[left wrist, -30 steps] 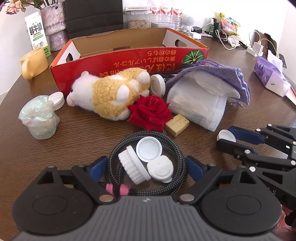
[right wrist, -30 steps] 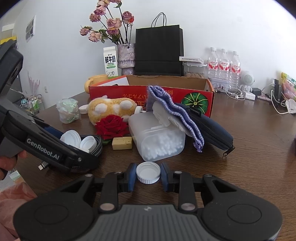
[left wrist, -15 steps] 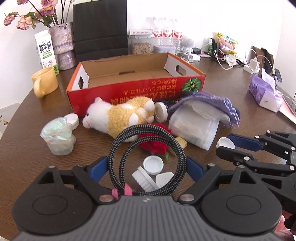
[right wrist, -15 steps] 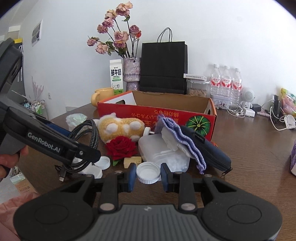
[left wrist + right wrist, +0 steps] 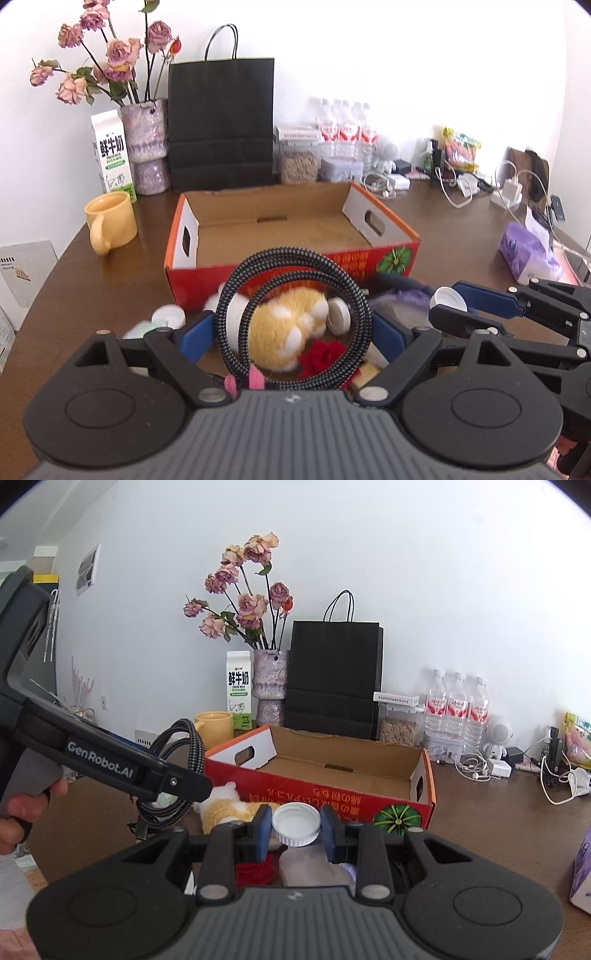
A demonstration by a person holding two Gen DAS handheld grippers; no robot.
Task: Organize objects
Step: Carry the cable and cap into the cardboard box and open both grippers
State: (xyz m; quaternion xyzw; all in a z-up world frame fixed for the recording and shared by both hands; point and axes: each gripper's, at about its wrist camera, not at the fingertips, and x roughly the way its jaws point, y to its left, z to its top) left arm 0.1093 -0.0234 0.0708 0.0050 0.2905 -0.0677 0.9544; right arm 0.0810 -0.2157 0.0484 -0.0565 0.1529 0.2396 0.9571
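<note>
Braided cable coil (image 5: 295,317), ribbed round cap (image 5: 296,824)

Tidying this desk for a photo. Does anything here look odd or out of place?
Yes. The red box stands with its printed lettering upside down and is still bare inside, while a plush toy, a red rose and loose white caps lie jumbled on the table in front of it.

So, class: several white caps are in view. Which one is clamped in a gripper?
The white cap between the right gripper's blue pads; the other caps lie by the plush toy.
</note>
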